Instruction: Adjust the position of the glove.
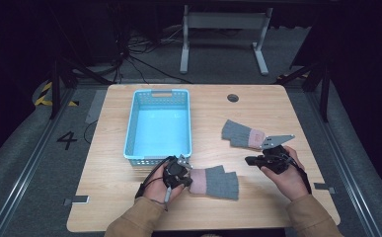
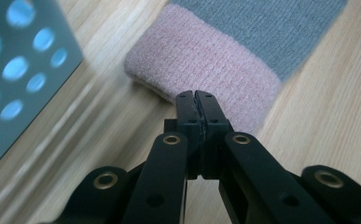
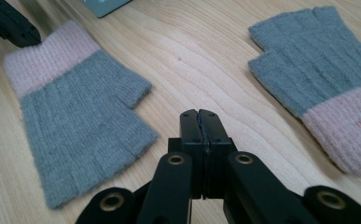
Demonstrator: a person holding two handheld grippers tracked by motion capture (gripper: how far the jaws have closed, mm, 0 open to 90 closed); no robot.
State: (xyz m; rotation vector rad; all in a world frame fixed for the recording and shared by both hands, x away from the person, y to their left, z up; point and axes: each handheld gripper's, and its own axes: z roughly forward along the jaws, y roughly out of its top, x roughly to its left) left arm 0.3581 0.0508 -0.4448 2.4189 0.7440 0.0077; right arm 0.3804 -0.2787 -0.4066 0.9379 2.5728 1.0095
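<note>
Two grey fingerless gloves with pink cuffs lie on the wooden table (image 1: 277, 103). The near glove (image 1: 215, 181) (image 3: 80, 112) rests at the front middle, and its pink cuff (image 2: 201, 65) lies just in front of my left gripper (image 1: 184, 178) (image 2: 197, 97), whose jaws are shut with nothing between them. The far glove (image 1: 242, 134) (image 3: 322, 79) lies right of centre. My right gripper (image 1: 250, 160) (image 3: 198, 114) hovers between the two gloves, jaws shut and empty. The left gripper's tip (image 3: 15, 28) shows at the near glove's cuff in the right gripper view.
A light blue perforated basket (image 1: 134, 128) (image 2: 15, 60) stands empty at the table's left middle, just beyond my left hand. A round cable hole (image 1: 233, 98) sits near the far edge. Bare wood lies at the right and front.
</note>
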